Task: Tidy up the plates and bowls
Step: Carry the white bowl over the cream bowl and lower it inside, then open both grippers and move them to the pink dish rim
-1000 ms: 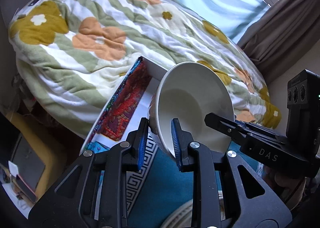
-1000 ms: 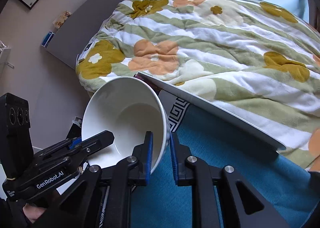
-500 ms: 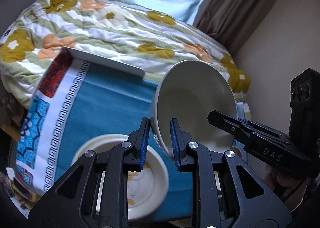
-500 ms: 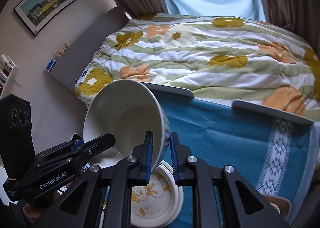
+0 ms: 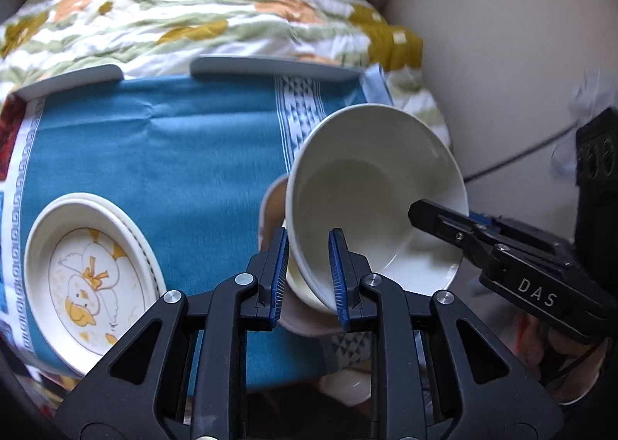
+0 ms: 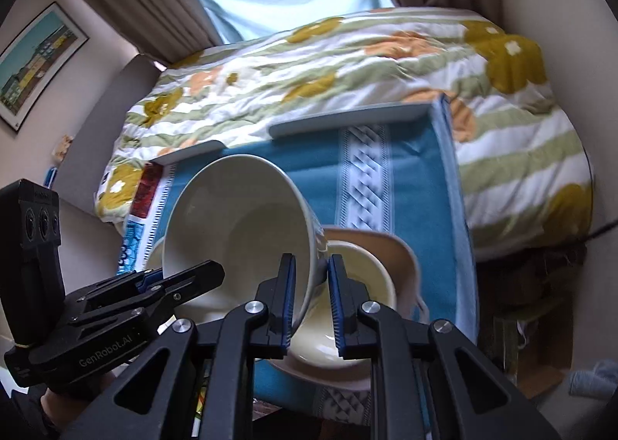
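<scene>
- Left wrist view: the left gripper [image 5: 308,275] pinches the near rim of a large white ceramic bowl [image 5: 372,193], tilted with its opening facing the camera.
- The right gripper [image 6: 312,299] grips the opposite rim of the same bowl [image 6: 235,235].
- Just below it, a smaller cream bowl [image 6: 353,305] sits in a beige dish [image 6: 401,258] on the blue patterned tablecloth [image 5: 162,154].
- A stack of white duck-print plates [image 5: 87,281] lies to the left.
</scene>
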